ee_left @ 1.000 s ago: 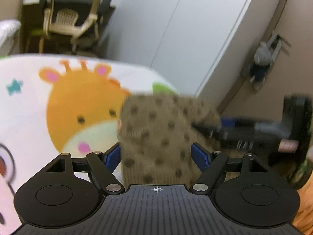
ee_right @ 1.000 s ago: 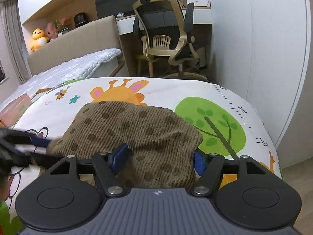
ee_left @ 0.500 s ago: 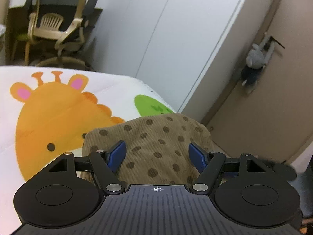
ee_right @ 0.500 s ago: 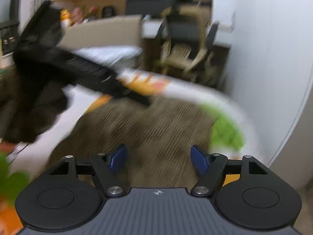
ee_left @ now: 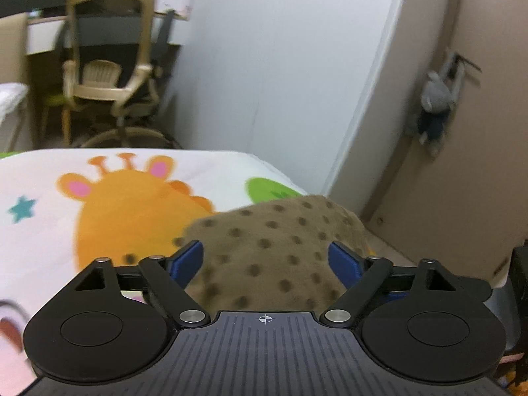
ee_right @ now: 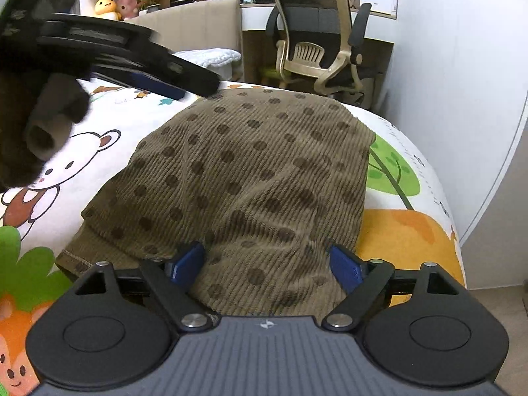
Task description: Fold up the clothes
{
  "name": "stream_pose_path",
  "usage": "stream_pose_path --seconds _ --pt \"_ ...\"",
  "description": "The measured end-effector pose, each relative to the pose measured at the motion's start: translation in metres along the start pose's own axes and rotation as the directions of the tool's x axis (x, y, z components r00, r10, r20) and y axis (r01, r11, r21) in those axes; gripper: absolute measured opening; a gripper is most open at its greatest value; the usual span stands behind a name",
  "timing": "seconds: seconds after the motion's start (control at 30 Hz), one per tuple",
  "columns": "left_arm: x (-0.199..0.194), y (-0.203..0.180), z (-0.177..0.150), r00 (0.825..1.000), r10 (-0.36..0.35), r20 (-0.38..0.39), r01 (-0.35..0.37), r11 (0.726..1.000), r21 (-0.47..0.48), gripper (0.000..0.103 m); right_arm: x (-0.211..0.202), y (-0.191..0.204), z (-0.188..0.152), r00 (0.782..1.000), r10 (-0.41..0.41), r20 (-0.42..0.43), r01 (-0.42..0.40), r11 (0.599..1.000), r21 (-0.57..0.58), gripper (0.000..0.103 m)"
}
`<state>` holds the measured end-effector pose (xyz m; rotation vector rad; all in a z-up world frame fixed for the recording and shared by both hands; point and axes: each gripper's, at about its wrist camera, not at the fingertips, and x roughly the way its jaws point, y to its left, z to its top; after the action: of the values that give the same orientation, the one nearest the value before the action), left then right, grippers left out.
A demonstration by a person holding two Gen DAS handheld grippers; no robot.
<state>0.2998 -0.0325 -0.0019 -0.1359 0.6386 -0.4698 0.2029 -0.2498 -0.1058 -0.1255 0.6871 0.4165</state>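
Brown dotted garment (ee_right: 254, 178) lies folded on the cartoon-print mat (ee_right: 406, 231), close to its right edge, by the printed tree

Right tool (ee_right: 265, 264): jaws have just been opening, now spread wide; near end of garment sits between the blue pads (ee_right: 186, 262), not pinched – released

Left tool (ee_left: 265, 260): jaws likewise just opened, wide apart above the garment (ee_left: 274, 244); fabric seen between the pads, no grip. In the right wrist view it hangs over the mat's far left, beside the garment's far edge
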Motion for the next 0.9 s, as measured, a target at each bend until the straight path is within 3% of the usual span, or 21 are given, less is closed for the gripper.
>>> stream_pose_path --seconds 0.1,0.2,0.3,0.43,0.6,0.73,0.8,0.9 --pt "-0.006 0.031 -0.012 0.999 -0.039 -0.028 0.035 0.992 -0.123 0.091 0.0 -0.002 -0.002 1.0 0.006 0.002 -0.006 1.0 0.022 0.083" --pt "0.003 0.059 -0.028 0.985 -0.151 -0.079 0.124 0.955 -0.27 0.09 0.001 -0.004 -0.002 1.0 0.014 0.001 -0.014 0.999 0.038 0.083" --pt "0.016 0.067 -0.039 0.971 -0.226 -0.081 0.185 0.92 -0.345 0.084 -0.001 -0.005 -0.001 1.0 0.017 -0.003 -0.016 0.999 0.035 0.084" --pt "0.032 0.062 -0.044 0.962 -0.255 -0.096 0.205 0.909 -0.362 0.071 -0.014 -0.007 0.009 1.0 0.01 0.01 -0.01 1.0 0.005 0.084" --pt "0.036 0.051 -0.045 0.969 -0.224 -0.106 0.179 0.928 -0.326 0.07 -0.025 -0.052 0.045 0.994 0.021 0.111 -0.043 0.979 0.198 0.087" --pt "0.032 0.043 -0.048 0.976 -0.192 -0.1 0.156 0.944 -0.29 0.068 0.018 -0.081 0.045 0.996 0.085 0.041 -0.093 0.929 0.358 0.087" --pt "0.03 0.04 -0.047 0.98 -0.177 -0.094 0.148 0.955 -0.257 0.067 0.037 -0.079 0.037 0.991 0.136 0.003 -0.127 0.92 0.37 0.084" --pt "0.029 0.042 -0.045 0.983 -0.169 -0.077 0.148 0.962 -0.231 0.066 0.045 -0.073 0.033 0.988 0.152 0.028 -0.151 0.92 0.363 0.082"
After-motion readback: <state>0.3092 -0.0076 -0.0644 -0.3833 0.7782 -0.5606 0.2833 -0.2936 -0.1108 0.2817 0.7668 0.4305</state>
